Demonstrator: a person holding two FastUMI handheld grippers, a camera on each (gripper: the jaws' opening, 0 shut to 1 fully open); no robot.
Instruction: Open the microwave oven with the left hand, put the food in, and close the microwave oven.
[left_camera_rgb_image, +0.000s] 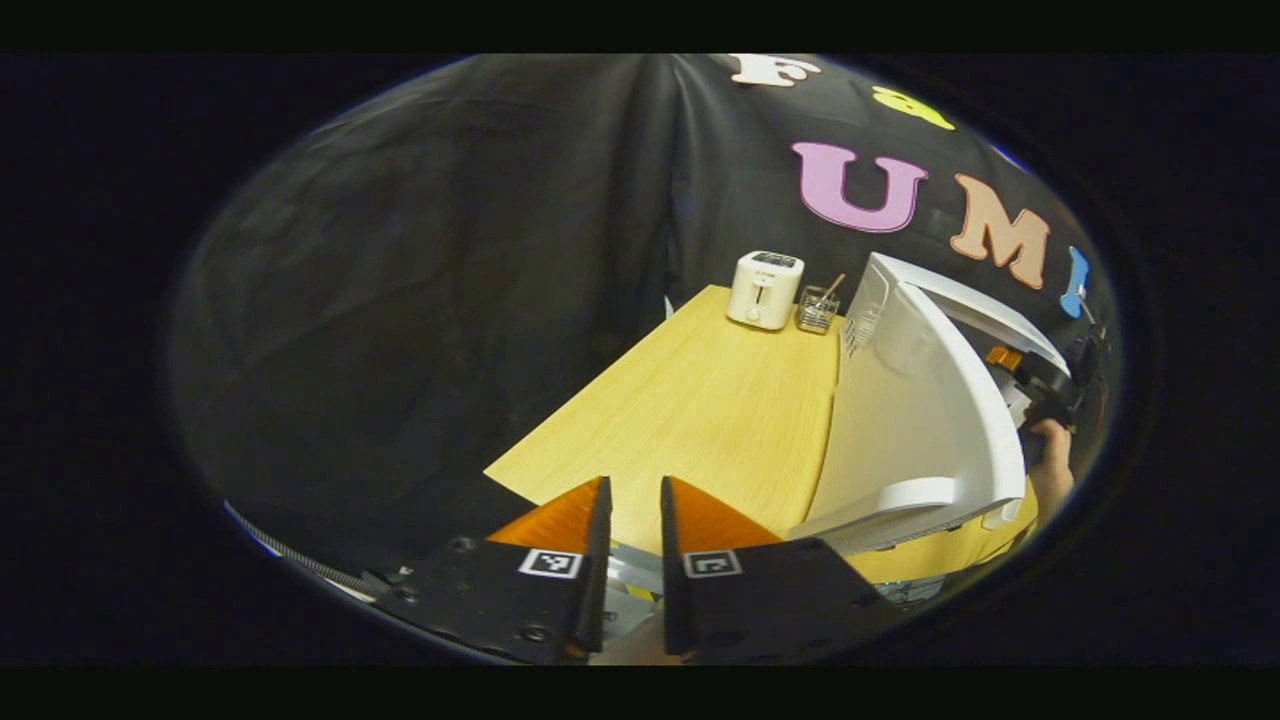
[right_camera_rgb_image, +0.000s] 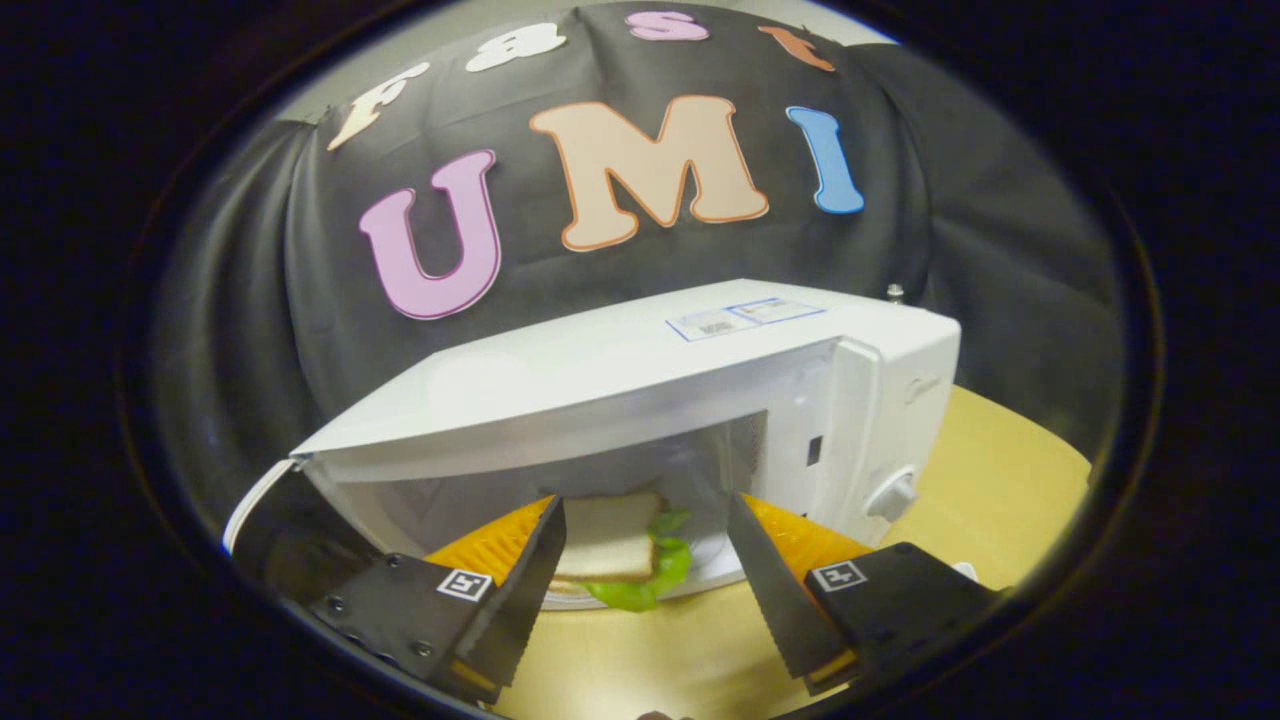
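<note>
Right gripper view: right gripper (right_camera_rgb_image: 645, 580), fingers apart and empty, faces sandwich (right_camera_rgb_image: 610, 548) inside microwave (right_camera_rgb_image: 640, 370); door (left_camera_rgb_image: 930, 400) open beside nearly closed left gripper (left_camera_rgb_image: 635, 530).

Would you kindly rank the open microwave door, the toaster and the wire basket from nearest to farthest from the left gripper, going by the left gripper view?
From the left gripper:
1. Microwave door, swung open just to its right, close by.
2 and 3. Toaster and wire basket, side by side at the table's far edge, basket on the right; too close to call.
</note>
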